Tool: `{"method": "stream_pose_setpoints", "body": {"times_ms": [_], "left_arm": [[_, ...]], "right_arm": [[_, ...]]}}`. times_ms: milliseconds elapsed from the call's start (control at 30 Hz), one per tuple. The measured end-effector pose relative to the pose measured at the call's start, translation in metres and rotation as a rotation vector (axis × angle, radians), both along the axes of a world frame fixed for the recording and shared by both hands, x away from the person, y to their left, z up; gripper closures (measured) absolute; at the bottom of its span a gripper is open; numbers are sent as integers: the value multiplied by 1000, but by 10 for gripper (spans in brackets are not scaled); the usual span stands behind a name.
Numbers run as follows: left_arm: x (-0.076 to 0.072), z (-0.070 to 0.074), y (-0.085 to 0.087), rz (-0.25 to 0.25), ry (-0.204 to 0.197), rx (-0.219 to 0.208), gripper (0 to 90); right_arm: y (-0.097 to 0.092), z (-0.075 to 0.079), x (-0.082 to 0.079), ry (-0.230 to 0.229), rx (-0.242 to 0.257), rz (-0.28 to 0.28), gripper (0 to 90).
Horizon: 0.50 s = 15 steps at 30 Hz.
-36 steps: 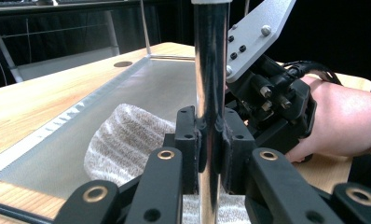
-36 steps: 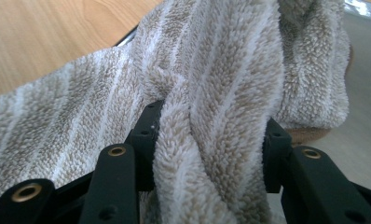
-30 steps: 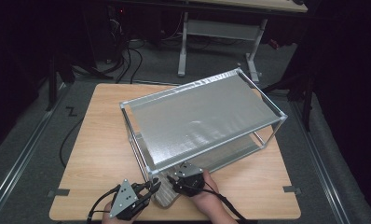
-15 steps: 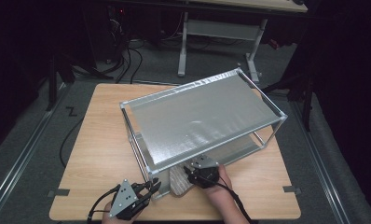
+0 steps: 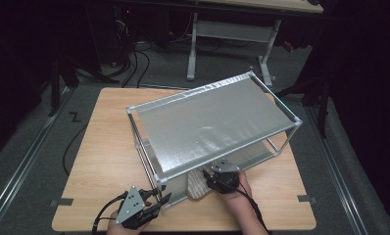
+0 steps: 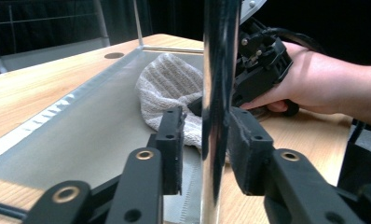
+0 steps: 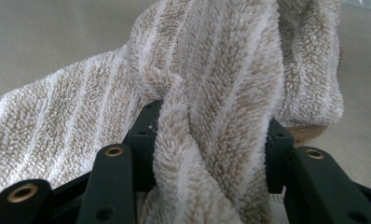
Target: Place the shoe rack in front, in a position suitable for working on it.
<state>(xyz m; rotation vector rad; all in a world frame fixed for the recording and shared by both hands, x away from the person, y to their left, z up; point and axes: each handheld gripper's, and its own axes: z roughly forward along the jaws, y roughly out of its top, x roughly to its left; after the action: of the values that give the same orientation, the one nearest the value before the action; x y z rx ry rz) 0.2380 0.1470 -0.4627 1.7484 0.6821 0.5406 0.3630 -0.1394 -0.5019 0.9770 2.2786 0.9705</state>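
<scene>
A two-tier metal rack (image 5: 212, 122) stands on the wooden table (image 5: 105, 147). My left gripper (image 5: 162, 197) (image 6: 207, 116) is at the rack's near left corner post (image 6: 218, 56). Its jaws have just been opening and now stand open around the post, with a gap on one side. My right gripper (image 5: 207, 180) (image 7: 211, 126) is shut on a bunched beige striped towel (image 7: 221, 60) (image 5: 195, 186). It holds the towel at the front edge of the lower shelf (image 6: 81, 140). The towel (image 6: 167, 88) lies partly on that shelf, with the right gripper (image 6: 260, 60) just behind it.
The rack's top shelf overhangs the lower shelf and hides most of it from above. Bare table shows left of the rack and along the near edge (image 5: 281, 215). Cables (image 5: 134, 54) and a desk frame (image 5: 222, 34) are on the floor beyond the table.
My right hand has carried the towel to the right along the rack's front and a little farther under the top shelf. The left hand has stayed at the corner post.
</scene>
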Motion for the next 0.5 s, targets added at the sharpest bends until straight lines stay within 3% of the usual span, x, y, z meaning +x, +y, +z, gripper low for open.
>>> {"method": "stream_pose_setpoints", "body": {"times_ms": [200,367,500], "left_arm": [[4,1,4,-36,44,-6,613],[1,0,4,-14,4,33,643],[-1,-1,4,-12,-13,39,661]], "right_arm": [[0,0,0,1,5,-5,514],[0,0,0,3,2,0,514],[1,0,0,5,6,-1,515]]}}
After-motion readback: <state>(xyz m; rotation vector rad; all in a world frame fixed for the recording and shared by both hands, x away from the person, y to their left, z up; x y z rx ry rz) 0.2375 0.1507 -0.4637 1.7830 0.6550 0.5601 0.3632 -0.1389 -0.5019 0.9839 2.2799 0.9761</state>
